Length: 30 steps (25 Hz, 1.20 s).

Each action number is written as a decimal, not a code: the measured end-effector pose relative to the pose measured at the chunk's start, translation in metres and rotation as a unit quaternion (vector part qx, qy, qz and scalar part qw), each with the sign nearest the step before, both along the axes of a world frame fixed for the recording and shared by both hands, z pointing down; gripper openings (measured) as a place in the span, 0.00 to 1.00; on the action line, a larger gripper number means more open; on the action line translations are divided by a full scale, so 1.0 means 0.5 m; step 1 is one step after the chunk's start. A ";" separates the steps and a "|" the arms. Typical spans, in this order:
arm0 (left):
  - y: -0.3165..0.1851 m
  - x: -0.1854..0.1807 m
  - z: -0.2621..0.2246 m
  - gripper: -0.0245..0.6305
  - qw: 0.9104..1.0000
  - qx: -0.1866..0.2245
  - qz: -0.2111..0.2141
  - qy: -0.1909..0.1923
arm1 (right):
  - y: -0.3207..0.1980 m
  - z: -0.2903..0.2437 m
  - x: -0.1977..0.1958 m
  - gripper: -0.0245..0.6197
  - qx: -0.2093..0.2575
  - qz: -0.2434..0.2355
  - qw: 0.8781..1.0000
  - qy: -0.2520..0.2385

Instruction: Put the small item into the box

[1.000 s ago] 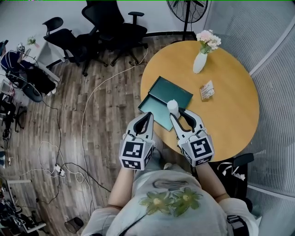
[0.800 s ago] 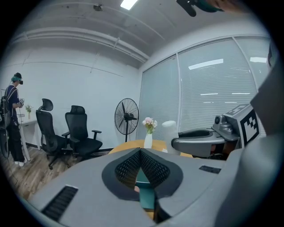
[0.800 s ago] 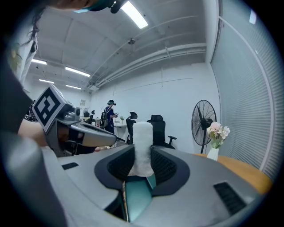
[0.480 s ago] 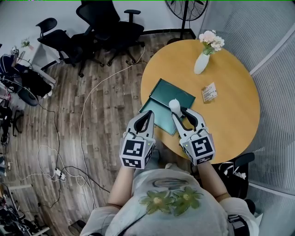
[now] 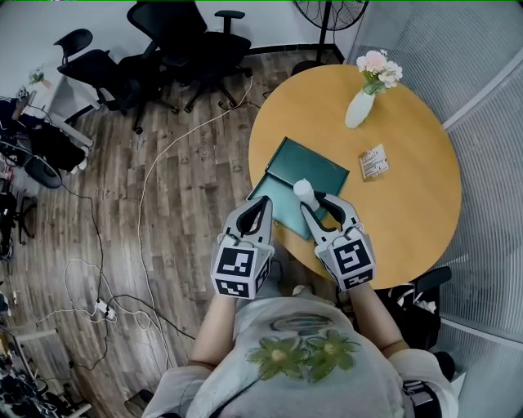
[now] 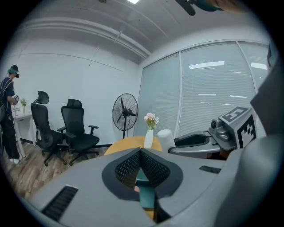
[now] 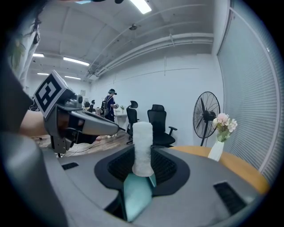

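Right gripper is gripping the item, a white fuzzy cylinder. In the right gripper view the jaws are pressing on its lower part from both sides, standing fairly wide around it, while the item is standing upright and sticking out past the tips. The item is hanging over the near part of the teal box, which is lying open on the near-left edge of the round table; whether it is touching the box I cannot tell. Teal is showing below the jaws in the right gripper view. Left gripper is hovering just beside the right one, at the table's edge, over the box's left corner. In the left gripper view its jaws are meeting at the tips and holding nothing, with a strip of teal showing through the gap beneath. The right gripper and the item are showing at the right in that view. A white vase with flowers is standing at the table's far side, and a small packet is lying to the right of the box, apart from it. Black chairs and a fan are standing on the wood floor beyond, with cables trailing across it.
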<state>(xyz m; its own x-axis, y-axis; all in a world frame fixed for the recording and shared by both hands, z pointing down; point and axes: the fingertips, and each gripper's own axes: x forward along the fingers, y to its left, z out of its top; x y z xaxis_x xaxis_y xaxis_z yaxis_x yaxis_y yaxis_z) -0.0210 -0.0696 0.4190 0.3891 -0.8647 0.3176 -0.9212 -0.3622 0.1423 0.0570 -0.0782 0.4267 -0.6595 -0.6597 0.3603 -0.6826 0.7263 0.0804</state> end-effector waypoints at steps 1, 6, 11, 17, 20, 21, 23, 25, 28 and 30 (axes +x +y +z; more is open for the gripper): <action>-0.002 -0.004 0.005 0.04 1.000 -0.002 0.001 0.000 | -0.002 0.005 -0.003 0.23 -0.002 0.002 1.000 0.002; -0.019 -0.015 0.024 0.04 1.000 -0.011 0.008 0.002 | -0.013 0.031 -0.014 0.23 -0.013 0.001 1.000 0.010; -0.046 -0.020 0.030 0.04 1.000 -0.012 0.021 0.003 | -0.027 0.056 -0.024 0.23 -0.025 0.002 1.000 0.015; -0.076 -0.020 0.048 0.04 0.999 -0.018 0.042 -0.005 | -0.052 0.086 -0.029 0.23 -0.039 0.010 0.999 0.024; -0.084 -0.016 0.053 0.04 0.998 -0.017 0.064 -0.008 | -0.059 0.103 -0.033 0.23 -0.046 0.014 0.998 0.029; -0.087 -0.015 0.055 0.04 0.997 -0.015 0.071 -0.010 | -0.062 0.108 -0.036 0.23 -0.048 0.015 0.998 0.031; -0.095 -0.016 0.061 0.04 0.996 -0.013 0.083 -0.015 | -0.068 0.120 -0.040 0.23 -0.051 0.020 0.998 0.036; -0.103 -0.020 0.068 0.04 0.995 -0.013 0.093 -0.015 | -0.074 0.129 -0.047 0.23 -0.054 0.026 0.998 0.035; -0.116 -0.029 0.077 0.04 0.995 -0.018 0.101 -0.015 | -0.080 0.146 -0.051 0.23 -0.060 0.032 0.997 0.044; -0.126 -0.035 0.084 0.04 0.994 -0.020 0.101 -0.017 | -0.085 0.157 -0.053 0.23 -0.064 0.035 0.996 0.050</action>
<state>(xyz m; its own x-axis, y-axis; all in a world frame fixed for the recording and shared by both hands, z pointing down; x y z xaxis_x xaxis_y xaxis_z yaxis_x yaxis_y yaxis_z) -0.0384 -0.1327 0.4609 0.5431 -0.7558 0.3659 -0.8341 -0.5358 0.1313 0.0303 -0.1205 0.5054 -0.5698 -0.6476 0.5058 -0.7254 0.6856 0.0606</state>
